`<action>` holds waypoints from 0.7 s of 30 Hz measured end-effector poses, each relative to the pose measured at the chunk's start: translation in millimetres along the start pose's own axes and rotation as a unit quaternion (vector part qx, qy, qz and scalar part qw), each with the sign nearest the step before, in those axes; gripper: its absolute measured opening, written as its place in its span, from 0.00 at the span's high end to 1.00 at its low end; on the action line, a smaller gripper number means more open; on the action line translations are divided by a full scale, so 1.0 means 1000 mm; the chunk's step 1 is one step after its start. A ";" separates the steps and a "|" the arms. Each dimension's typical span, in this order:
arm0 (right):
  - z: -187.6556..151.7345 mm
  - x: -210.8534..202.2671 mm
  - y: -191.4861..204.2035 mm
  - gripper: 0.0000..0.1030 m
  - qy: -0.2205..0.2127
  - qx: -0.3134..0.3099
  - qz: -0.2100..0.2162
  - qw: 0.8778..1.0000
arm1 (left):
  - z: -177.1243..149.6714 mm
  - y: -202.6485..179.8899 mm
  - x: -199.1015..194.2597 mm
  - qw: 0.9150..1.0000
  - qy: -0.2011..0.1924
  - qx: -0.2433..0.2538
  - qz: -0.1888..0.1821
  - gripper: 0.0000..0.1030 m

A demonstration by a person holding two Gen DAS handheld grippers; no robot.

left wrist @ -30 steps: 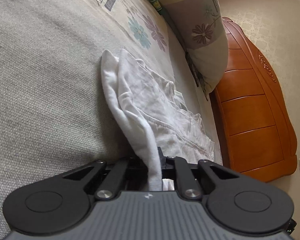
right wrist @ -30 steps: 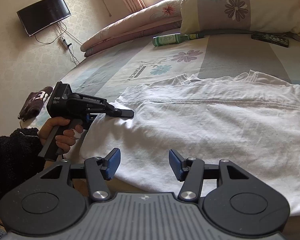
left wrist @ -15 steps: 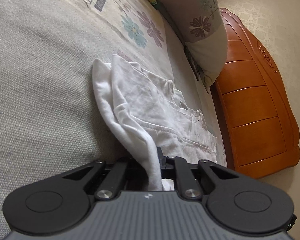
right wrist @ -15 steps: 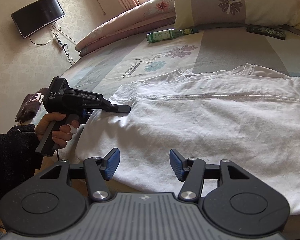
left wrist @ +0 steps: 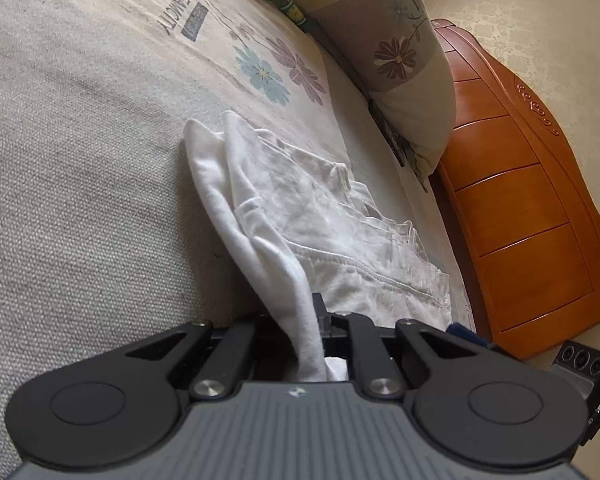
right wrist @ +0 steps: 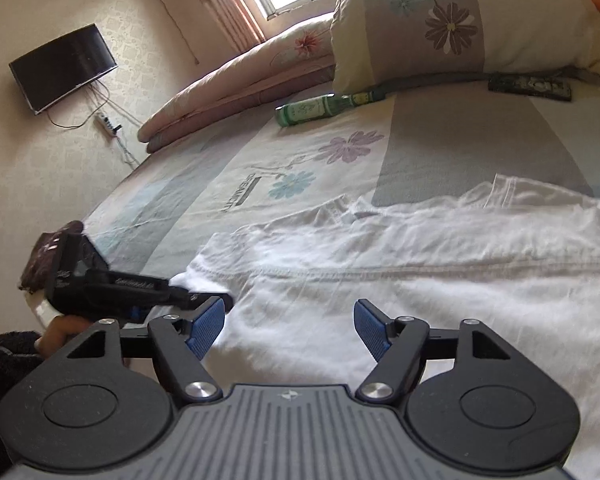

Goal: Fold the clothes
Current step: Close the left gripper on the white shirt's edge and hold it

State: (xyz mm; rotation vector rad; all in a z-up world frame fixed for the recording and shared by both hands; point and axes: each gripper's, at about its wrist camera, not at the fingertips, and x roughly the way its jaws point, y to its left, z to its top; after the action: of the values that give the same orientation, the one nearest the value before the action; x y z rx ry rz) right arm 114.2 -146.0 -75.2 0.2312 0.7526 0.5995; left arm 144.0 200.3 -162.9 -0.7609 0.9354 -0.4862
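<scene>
White shirt point(right wrist: 420, 272) on bed | left gripper point(left wrist: 318, 328) clamps its edge | right gripper point(right wrist: 288, 326) opening (nothing held)

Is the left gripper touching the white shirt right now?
Touching. The left wrist view shows the left gripper shut on a bunched edge of the white shirt, cloth running between its fingers.

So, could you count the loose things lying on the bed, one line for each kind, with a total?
White garment: 1
Pillow: 1
Green bottle: 1
Folded quilt: 1
Dark flat item by the pillow, kind unclear: 1
Dark cloth at the bed edge: 1
Total: 6
</scene>
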 end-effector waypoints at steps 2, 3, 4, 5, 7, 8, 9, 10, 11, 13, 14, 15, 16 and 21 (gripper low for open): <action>0.004 0.020 -0.008 0.24 0.000 0.003 -0.027 1.000 | 0.000 -0.001 0.000 1.000 -0.001 0.001 0.000 0.89; 0.005 0.030 -0.013 0.24 0.004 0.005 -0.039 0.999 | 0.000 -0.001 0.001 1.000 -0.001 0.000 0.000 0.89; 0.006 0.040 -0.018 0.24 0.008 0.007 -0.051 0.999 | 0.001 -0.002 0.002 1.000 0.000 -0.001 0.000 0.89; 0.006 0.049 -0.024 0.24 0.011 0.010 -0.063 0.998 | 0.001 -0.003 0.002 1.000 0.000 -0.001 0.000 0.89; 0.008 0.057 -0.026 0.19 -0.007 -0.006 -0.061 0.998 | 0.001 -0.002 0.003 1.000 0.000 -0.001 -0.001 0.89; 0.011 0.060 -0.026 0.17 -0.008 -0.012 -0.063 0.998 | 0.001 -0.002 0.003 1.000 -0.001 0.000 -0.002 0.89; 0.015 0.063 -0.026 0.14 -0.007 -0.012 -0.065 0.998 | 0.001 -0.002 0.003 1.000 -0.001 0.000 -0.002 0.89; 0.018 0.063 -0.025 0.14 -0.002 -0.003 -0.067 0.998 | 0.001 -0.002 0.003 1.000 -0.001 0.001 -0.003 0.89; 0.021 0.062 -0.024 0.14 0.003 0.007 -0.070 0.997 | 0.001 -0.002 0.003 1.000 -0.002 0.002 -0.004 0.89; 0.023 0.052 -0.018 0.14 0.014 0.028 -0.076 0.997 | 0.000 0.000 0.002 1.000 -0.004 0.003 -0.006 0.89; 0.020 0.043 -0.015 0.14 0.013 0.041 -0.072 0.996 | -0.001 0.000 0.002 1.000 -0.005 0.004 -0.006 0.89; 0.016 0.034 -0.012 0.11 0.010 0.056 -0.067 0.996 | -0.001 0.001 0.002 1.000 -0.006 0.005 -0.006 0.89; 0.011 0.029 -0.010 0.09 0.009 0.074 -0.064 0.995 | -0.002 0.002 0.002 1.000 -0.006 0.005 -0.007 0.89; -0.018 0.029 -0.008 0.08 0.020 0.108 -0.069 0.992 | -0.002 0.002 0.001 1.000 -0.006 0.008 -0.004 0.89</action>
State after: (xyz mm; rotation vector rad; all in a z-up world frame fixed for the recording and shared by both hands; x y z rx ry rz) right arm 121.4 -135.4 -108.2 0.3639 0.8649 0.3928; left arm 142.9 200.0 -165.6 -0.7530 0.9166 -0.4936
